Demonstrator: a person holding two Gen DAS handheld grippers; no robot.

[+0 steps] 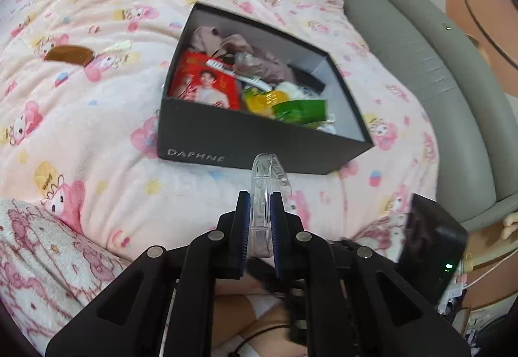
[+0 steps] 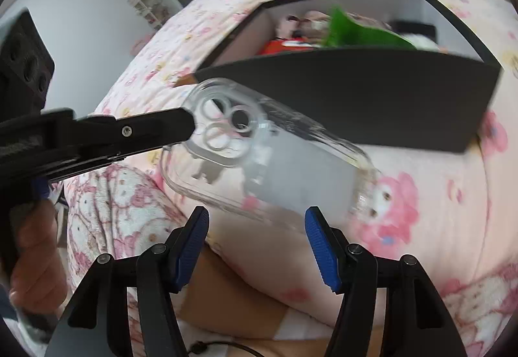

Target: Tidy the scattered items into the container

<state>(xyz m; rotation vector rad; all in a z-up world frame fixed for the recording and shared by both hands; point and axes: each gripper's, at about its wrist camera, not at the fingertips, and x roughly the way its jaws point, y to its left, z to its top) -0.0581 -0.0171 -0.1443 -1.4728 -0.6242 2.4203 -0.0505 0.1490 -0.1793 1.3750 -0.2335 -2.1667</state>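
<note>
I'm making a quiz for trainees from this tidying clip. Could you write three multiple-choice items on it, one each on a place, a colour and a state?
1. Where does the brown comb lie?
A in the box
B on the pink blanket
C in a claw

2. What colour is the box outside?
A black
B white
C red

3. How is the clear phone case held?
A by both claws
B by the right claw
C by the left claw

Key: B, it lies left of the box; A, dark walls; C, pads press its edge while the right stands open.
</note>
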